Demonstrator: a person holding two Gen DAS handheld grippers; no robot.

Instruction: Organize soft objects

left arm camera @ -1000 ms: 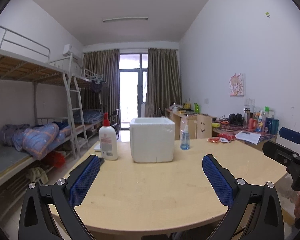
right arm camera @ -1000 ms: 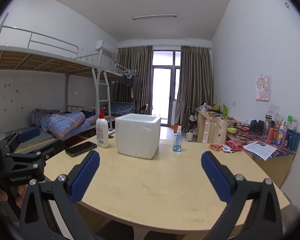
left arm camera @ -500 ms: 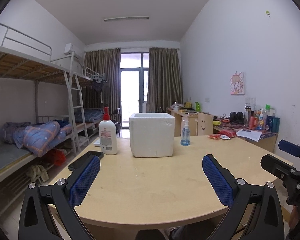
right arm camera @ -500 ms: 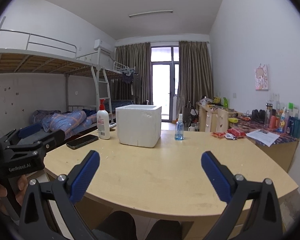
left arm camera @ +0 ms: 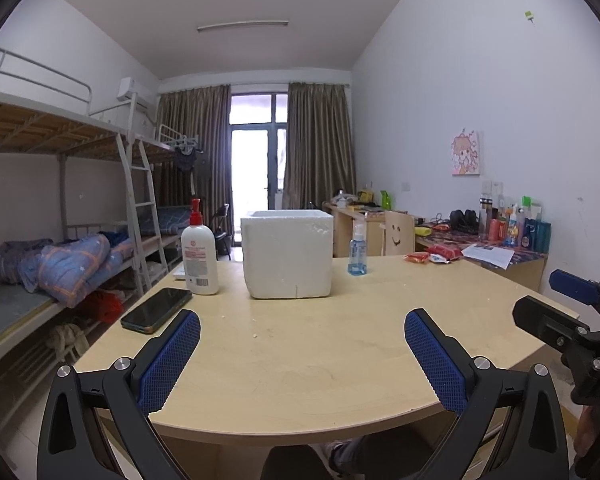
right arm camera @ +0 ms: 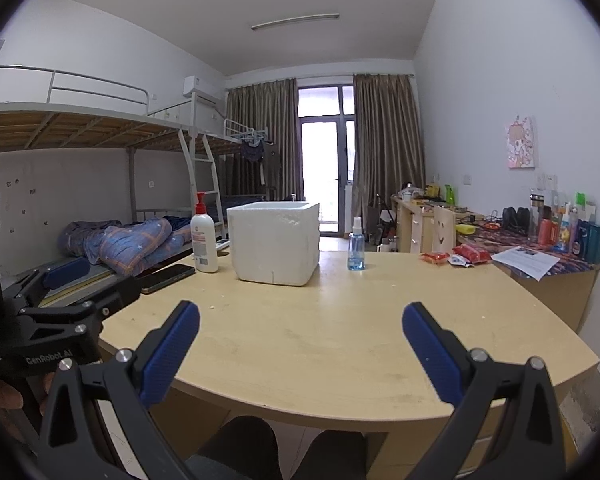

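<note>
On the far left, a blue patterned quilt (left arm camera: 74, 264) is lying bunched on the lower bunk of the metal bunk bed (left arm camera: 60, 132), well apart from the pale wooden table (left arm camera: 320, 352). On the table's left side, a black smartphone (left arm camera: 157, 310) is lying flat near the edge, and just beyond it a white pump bottle with a red nozzle (left arm camera: 199, 252) is standing upright. Right of that bottle, a white foam box with an open top (left arm camera: 288, 254) is sitting at the far middle of the table; what it holds cannot be told from either view. Further right, a small clear spray bottle of blue liquid (left arm camera: 357, 250) is standing upright, apart from the box. At the table's far right edge, red snack packets (left arm camera: 434, 255) are lying together, near a white printed sheet (left arm camera: 490, 255) on the neighbouring patterned desk, where a row of toiletry bottles (left arm camera: 516, 228) is lining the wall. The left tool (left arm camera: 302, 344) is hovering over the near edge of the table with its blue pads (left arm camera: 168, 360) spread wide and nothing between them. The right tool (right arm camera: 300, 340) is doing the same further right, released and gripping nothing, its blue pads (right arm camera: 430, 354) well apart above bare tabletop. Each tool is showing at the edge of the other's view.
</note>
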